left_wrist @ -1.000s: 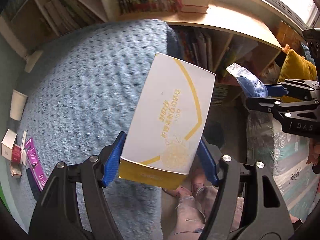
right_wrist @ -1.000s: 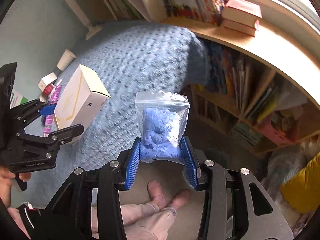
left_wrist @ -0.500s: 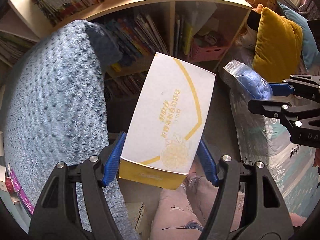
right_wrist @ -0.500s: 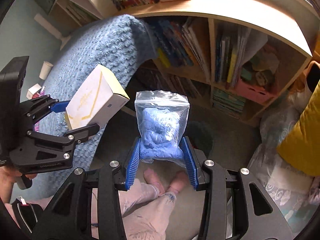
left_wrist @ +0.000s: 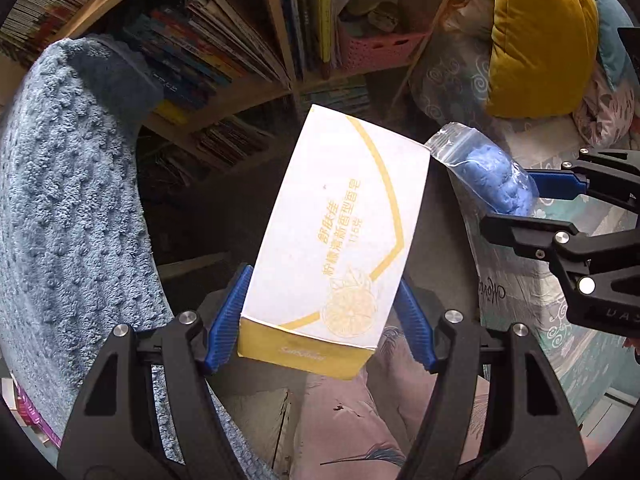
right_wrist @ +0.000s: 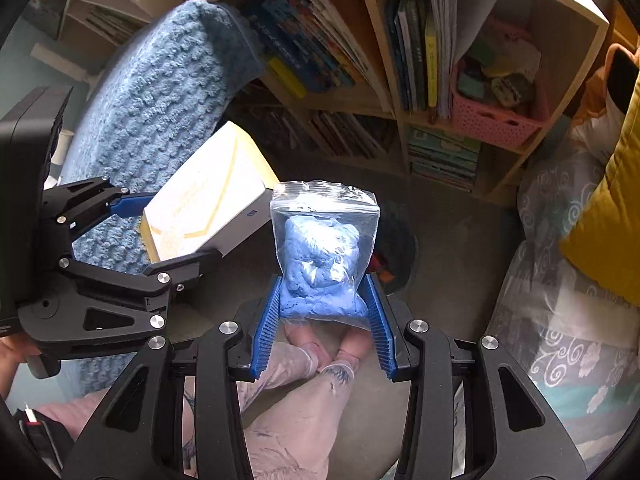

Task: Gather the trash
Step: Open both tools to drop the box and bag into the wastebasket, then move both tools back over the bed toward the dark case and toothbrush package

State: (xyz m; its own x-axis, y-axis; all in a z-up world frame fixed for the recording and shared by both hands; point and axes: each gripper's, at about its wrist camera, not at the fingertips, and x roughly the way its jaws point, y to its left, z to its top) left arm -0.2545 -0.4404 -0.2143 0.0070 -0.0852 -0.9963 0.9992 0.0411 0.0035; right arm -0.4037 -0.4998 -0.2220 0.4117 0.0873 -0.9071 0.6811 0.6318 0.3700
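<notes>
- Left gripper (left_wrist: 322, 316): jaws clamped on the near end of a white-and-yellow carton (left_wrist: 340, 240), which leans toward 1 o'clock in the left wrist view.
- Right gripper (right_wrist: 324, 316): blue pads (right_wrist: 267, 320) pressed against a clear zip bag of blue material (right_wrist: 322, 256), bag upright.
- Carton sits at 10 o'clock from the bag, just beside it.
- Bookshelf (right_wrist: 400, 80) at 12 o'clock; yellow cushion (left_wrist: 536, 36) at 2 o'clock in the left wrist view.
- Blue textured blanket (left_wrist: 68, 200) at 9 o'clock.

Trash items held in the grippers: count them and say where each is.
2. The white and yellow box is clamped in the left gripper; the clear bag of blue material is clamped in the right gripper. More may lie out of view.
</notes>
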